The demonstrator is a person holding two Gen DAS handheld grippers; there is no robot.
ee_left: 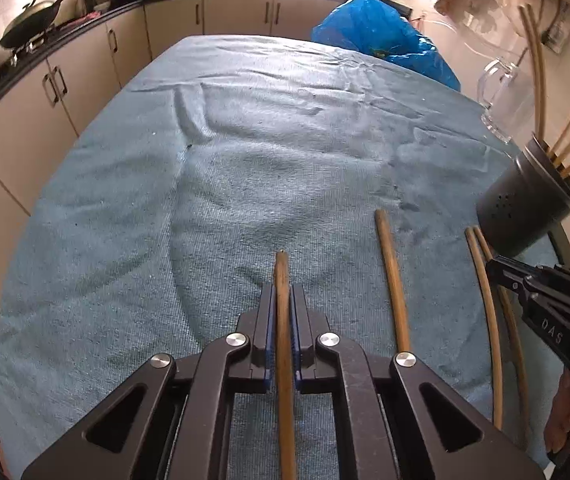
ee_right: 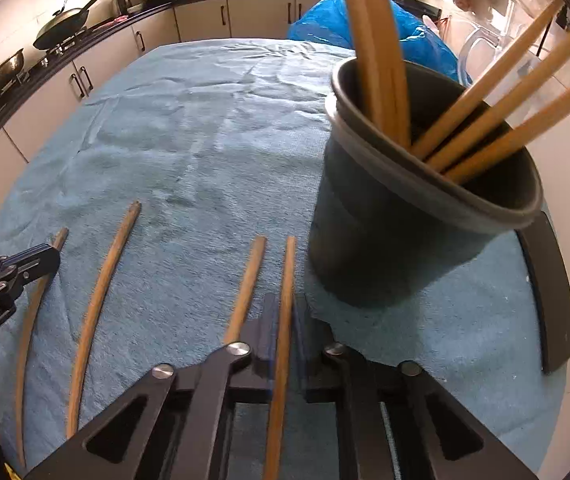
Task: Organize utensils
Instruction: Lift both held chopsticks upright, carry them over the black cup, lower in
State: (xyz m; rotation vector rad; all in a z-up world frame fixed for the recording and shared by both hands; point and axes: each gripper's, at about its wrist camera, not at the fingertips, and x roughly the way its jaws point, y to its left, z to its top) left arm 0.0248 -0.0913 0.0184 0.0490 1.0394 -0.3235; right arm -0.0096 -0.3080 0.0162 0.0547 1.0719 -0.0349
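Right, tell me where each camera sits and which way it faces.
Left wrist: on the left gripper, looking down and forward along a chopstick clamped between its fingers, over the blue cloth; the right gripper enters at right.
Right wrist: on the right gripper, shut on another chopstick, beside the black holder; the left gripper enters at left.
Shared: cloth, holder, loose chopsticks, the wok on the counter behind.
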